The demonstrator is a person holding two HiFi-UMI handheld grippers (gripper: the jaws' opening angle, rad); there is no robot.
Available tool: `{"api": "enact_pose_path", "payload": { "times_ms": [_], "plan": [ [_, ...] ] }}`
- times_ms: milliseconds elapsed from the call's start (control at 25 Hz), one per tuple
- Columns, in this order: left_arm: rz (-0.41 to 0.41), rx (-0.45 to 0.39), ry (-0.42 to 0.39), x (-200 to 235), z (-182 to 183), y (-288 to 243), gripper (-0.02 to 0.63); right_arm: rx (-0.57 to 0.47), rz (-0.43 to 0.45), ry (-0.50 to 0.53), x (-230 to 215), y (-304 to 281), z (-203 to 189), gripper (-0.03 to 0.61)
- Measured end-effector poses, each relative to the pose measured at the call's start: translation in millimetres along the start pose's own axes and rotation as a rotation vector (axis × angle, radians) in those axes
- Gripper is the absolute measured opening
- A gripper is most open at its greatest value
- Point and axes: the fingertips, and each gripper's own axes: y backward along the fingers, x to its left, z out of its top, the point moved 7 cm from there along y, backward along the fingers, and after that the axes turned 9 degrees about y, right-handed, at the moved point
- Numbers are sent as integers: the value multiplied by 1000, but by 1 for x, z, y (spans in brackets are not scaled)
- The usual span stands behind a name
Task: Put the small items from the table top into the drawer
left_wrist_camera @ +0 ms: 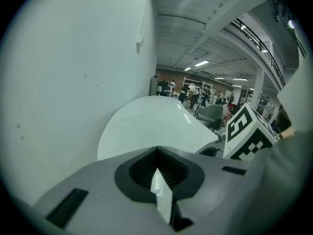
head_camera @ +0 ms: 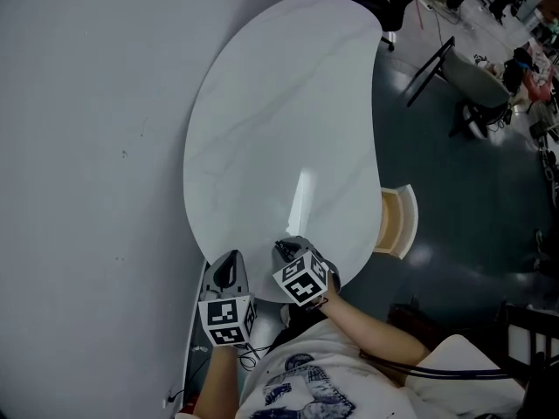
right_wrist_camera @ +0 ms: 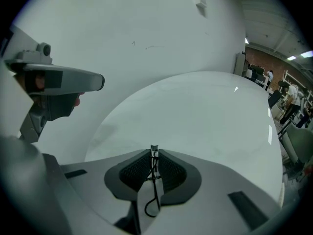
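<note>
The white oval table top [head_camera: 288,120] shows no loose items. My right gripper [head_camera: 281,250] hovers over the table's near edge, pointing steeply down. Its jaws are shut on a small thin metal clip with a black wire loop [right_wrist_camera: 154,166], which pokes out at the tips. My left gripper [head_camera: 229,271] hangs just off the table's near-left edge, beside the wall, with its jaws together [left_wrist_camera: 156,150] and nothing between them. An open light-wood drawer [head_camera: 398,222] juts from the table's right side, and what shows of its inside looks empty.
A plain grey wall [head_camera: 87,147] runs along the table's left. Dark floor [head_camera: 454,199] lies to the right, with a grey chair [head_camera: 476,81] and clutter beyond. A dark chair [head_camera: 528,339] stands at the lower right beside the person. People and desks fill the far background.
</note>
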Motion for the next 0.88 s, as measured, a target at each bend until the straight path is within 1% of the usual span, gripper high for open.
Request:
{"api": "enact_pose_path", "payload": {
  "times_ms": [160,440,600,880],
  "plan": [
    [5,-9,3,1,0,9,20,-13,-16,0,0,9,-1,51],
    [-9,-29,-15,-9,-3,33,20,-52,-54,-12,8,35,-3,48],
    [-25,-63,-37,-21,0,55,20,-81,-87,-23,18,62,-6,48],
    [-55,-135,-86,-47,-1,108,20,-149,-149,-38,48,121,-13,48]
  ]
}}
